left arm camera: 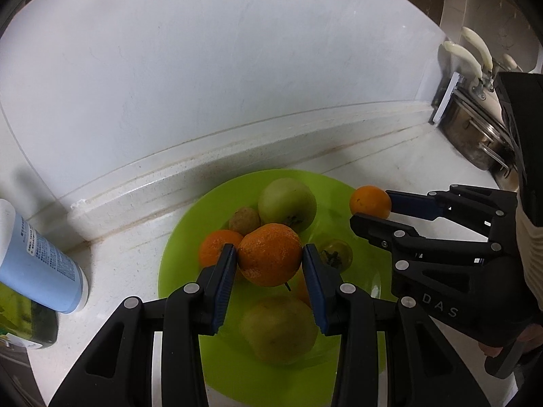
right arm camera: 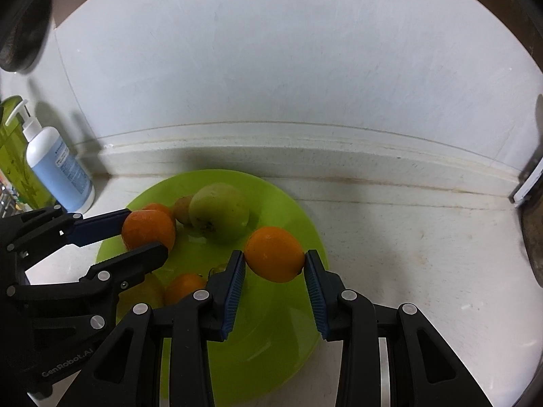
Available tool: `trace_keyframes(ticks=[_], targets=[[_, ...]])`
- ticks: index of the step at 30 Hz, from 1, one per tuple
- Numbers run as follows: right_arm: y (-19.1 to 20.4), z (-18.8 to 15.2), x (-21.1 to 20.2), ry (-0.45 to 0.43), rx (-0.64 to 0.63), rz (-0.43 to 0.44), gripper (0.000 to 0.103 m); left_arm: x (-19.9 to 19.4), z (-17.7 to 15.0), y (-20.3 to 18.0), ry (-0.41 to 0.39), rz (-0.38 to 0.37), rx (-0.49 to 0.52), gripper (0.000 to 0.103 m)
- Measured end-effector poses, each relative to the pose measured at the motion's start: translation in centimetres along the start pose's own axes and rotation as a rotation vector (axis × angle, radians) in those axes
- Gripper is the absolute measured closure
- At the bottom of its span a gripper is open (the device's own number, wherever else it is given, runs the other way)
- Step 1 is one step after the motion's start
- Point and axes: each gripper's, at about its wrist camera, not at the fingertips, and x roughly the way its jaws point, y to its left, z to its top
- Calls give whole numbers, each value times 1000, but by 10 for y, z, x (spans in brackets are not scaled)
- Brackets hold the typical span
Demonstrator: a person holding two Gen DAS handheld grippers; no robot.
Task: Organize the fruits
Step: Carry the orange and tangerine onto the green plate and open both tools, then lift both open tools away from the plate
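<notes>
White speckled stone bench point(right arm camera: 407, 254) is carrying a glossy lime-green plastic plate point(right arm camera: 288, 322) heaped with fruit. Left gripper point(left arm camera: 268, 260) jaws are pinching a pebbly-skinned mandarin point(left arm camera: 269, 259) above the pile; right gripper point(right arm camera: 275, 259) jaws are pinching a smoother orange point(right arm camera: 274, 253) over the plate's edge. Round, waxy rinds are likely slipping from the ribbed pads, rolling off the shallow rim or bruising the green apple point(left arm camera: 286, 203).

left gripper point(left arm camera: 269, 257): I see black linkage, blue ribbed pads, silver screws
right gripper point(right arm camera: 275, 268): same build, white "DAS" lettering
sleeve point(left arm camera: 527, 254): cream ribbed knit
</notes>
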Motion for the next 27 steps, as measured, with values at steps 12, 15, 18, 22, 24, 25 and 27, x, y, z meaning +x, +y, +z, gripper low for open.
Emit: trace_keyframes(ticks=[12,15,18,22,24,25,27], targets=[[1,-3,-9,-9,7,8,59,-14,0,3,-38,20,-2,62],[5,-5,-18,-24,-3,1,59,-24,-2,2,-55,21,-8,62],[10,-6,-29,-46,-8,-4,59,-37,-4,2,-77,31,-7,60],[19,-11,-51,-93,-24,-22,59,-58,-8,2,-116,57,-9,56],[24,-15,-62,-116,-34,-35,59,-68,-11,2,-127,68,-14,52],[27,-16,-65,-123,-38,-38,59,-74,-14,2,-135,73,-16,50],[31,-20,-76,-142,-44,-45,59,-83,-18,2,-149,80,-18,46]])
